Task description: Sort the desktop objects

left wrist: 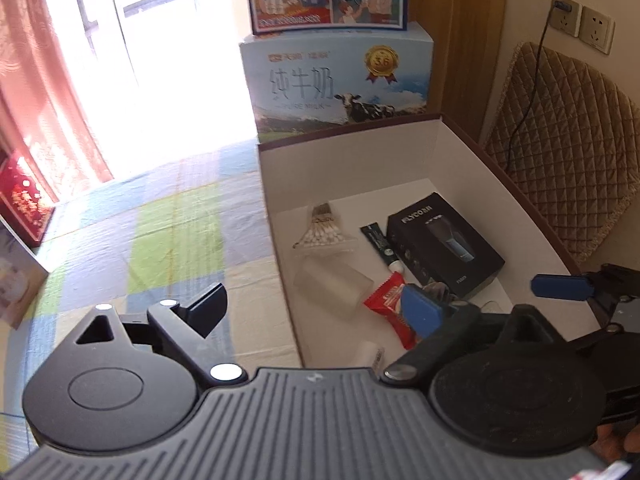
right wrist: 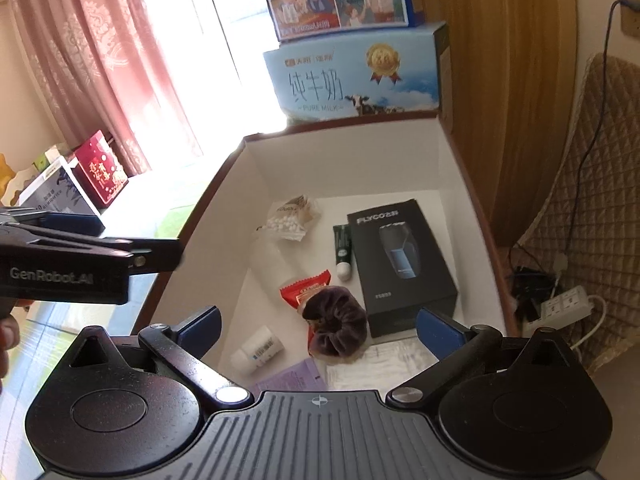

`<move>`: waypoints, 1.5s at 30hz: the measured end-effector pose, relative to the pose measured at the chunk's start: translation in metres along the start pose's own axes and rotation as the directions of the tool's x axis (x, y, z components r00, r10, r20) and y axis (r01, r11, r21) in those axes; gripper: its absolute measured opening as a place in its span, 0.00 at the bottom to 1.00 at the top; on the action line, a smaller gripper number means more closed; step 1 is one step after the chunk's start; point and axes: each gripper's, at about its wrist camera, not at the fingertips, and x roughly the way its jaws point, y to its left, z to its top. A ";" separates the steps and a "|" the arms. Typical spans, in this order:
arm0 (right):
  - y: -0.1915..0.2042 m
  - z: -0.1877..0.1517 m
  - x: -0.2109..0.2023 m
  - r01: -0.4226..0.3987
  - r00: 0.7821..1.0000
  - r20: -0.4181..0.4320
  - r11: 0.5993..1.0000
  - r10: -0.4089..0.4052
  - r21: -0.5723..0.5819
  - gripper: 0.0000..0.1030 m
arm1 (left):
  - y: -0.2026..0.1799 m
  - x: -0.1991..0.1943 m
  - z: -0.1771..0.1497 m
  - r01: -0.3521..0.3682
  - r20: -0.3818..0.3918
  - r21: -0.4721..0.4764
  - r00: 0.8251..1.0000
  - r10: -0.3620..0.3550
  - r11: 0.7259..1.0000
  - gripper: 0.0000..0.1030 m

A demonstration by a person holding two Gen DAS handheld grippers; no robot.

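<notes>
An open white box [right wrist: 344, 160] with a brown rim holds the sorted items. Inside lie a black shaver carton [right wrist: 400, 264], a green tube [right wrist: 342, 246], a bag of cotton swabs [right wrist: 290, 220], a red snack packet [right wrist: 306, 286], a purple scrunchie [right wrist: 338, 328], a small white bottle [right wrist: 258, 350] and a frosted cup [left wrist: 332, 288]. My right gripper [right wrist: 320, 330] hangs open above the scrunchie, and its pads are clear of it. My left gripper [left wrist: 312, 310] is open and straddles the box's left wall, holding nothing.
Two milk cartons [left wrist: 340, 84] are stacked behind the box. A checked tablecloth [left wrist: 160, 240] covers the table to the left, with a red gift box [left wrist: 24, 204] at its far edge. A quilted cushion [left wrist: 560, 152] and a power strip [right wrist: 566, 304] are to the right.
</notes>
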 end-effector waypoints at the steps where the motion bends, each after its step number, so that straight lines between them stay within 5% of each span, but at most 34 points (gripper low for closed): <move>1: 0.001 -0.002 -0.005 0.007 1.000 0.009 1.000 -0.007 -0.006 0.98 | 0.001 -0.005 -0.002 -0.016 0.006 0.001 1.000 0.016 1.000 0.96; 11: 0.013 -0.026 -0.051 0.080 0.994 0.073 0.996 -0.078 -0.024 0.98 | 0.017 -0.055 -0.032 -0.065 0.067 -0.040 0.995 0.067 0.997 0.99; 22: 0.032 -0.061 -0.093 0.087 0.995 0.041 0.996 -0.087 0.001 0.98 | 0.028 -0.100 -0.074 -0.060 0.097 -0.048 0.993 0.064 0.997 0.99; 45: 0.099 -0.133 -0.153 0.092 0.996 0.005 0.996 -0.092 -0.012 0.98 | 0.043 -0.177 -0.165 -0.036 0.026 -0.057 0.999 0.038 0.998 0.99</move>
